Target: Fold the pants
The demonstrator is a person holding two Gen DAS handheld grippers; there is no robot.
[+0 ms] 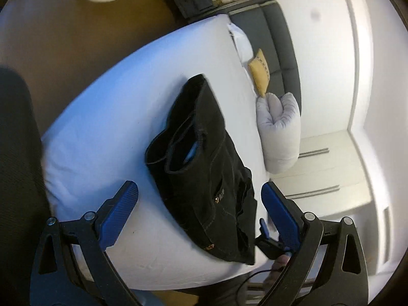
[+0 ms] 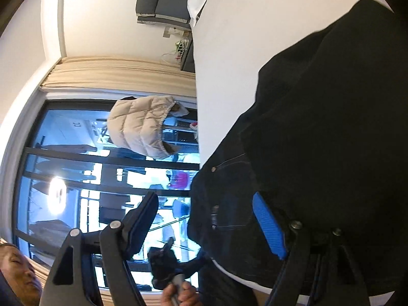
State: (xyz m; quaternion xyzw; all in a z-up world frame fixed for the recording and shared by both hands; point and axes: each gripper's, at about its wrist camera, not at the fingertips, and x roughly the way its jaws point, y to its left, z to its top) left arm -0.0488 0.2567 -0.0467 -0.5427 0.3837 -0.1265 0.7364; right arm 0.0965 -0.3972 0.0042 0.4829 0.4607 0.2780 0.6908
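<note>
**Folded pants lying on bed, both grippers standing clear**

The black pants [image 1: 204, 168] are lying folded in a compact bundle on the white bed [image 1: 107, 117], toward its edge nearest the wardrobe. The left gripper [image 1: 199, 201] is hovering with its jaws spread wide, straddling the bundle's near end without pressing it. The right gripper [image 2: 211, 224] is also standing open; the cloth is lying between and beside its blue pad, apparently ungripped.

Judgement: the fold appears nearly complete. Any further tidying is best done by pinching a layered edge squarely, catching every layer, and drawing it flat rather than lifting, since the loose leg openings are gaping and could unroll.

Count: one pair of pants, two grippers, one yellow cushion [image 1: 260, 76], one rolled grey pillow [image 1: 280, 132], one beige padded jacket [image 2: 142, 127] hanging at the window.
</note>
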